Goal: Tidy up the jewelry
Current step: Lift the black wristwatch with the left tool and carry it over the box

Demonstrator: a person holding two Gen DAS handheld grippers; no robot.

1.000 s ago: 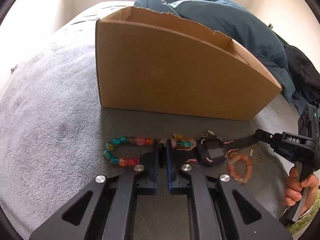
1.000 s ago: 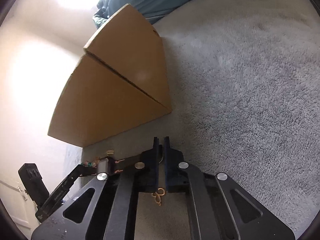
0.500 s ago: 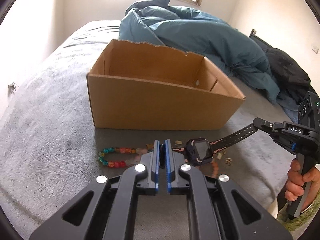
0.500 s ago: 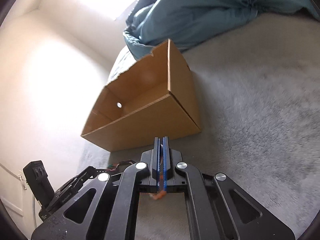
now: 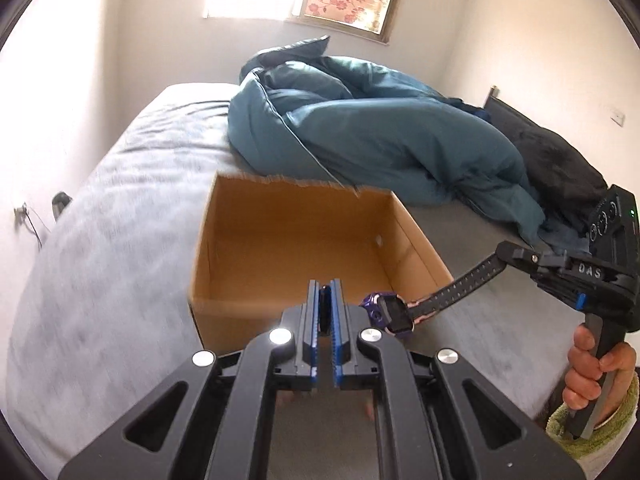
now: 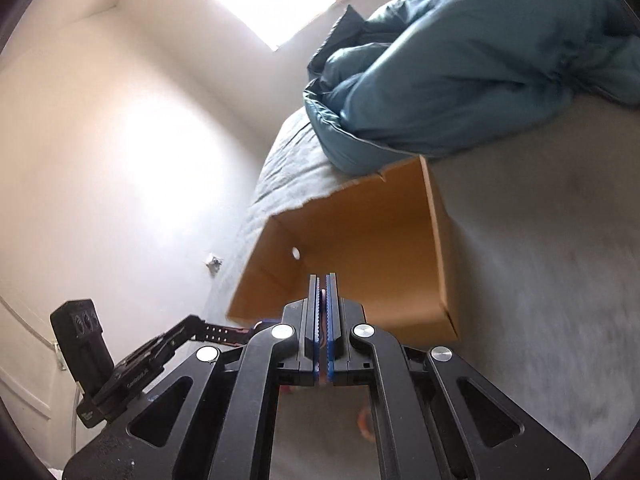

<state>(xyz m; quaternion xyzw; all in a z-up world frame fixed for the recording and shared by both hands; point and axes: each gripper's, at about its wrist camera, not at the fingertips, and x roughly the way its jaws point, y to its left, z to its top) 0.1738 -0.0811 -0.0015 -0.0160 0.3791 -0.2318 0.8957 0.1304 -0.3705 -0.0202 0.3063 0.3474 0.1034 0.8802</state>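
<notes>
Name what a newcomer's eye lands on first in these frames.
The watch stretched in mid-air, one strap end pinched in the left gripper, the other in the right gripper, just in front of the open cardboard box. Next, the rumpled teal duvet heaped on the grey bed behind the box.

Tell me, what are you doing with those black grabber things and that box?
A person holds a gripper in each hand and carries a watch between them. The left gripper pinches one end of the strap, the right gripper the other end, so the watch hangs stretched in the air by the near edge of the open cardboard box on the grey bed. The part of the box that shows has nothing in it.
</notes>
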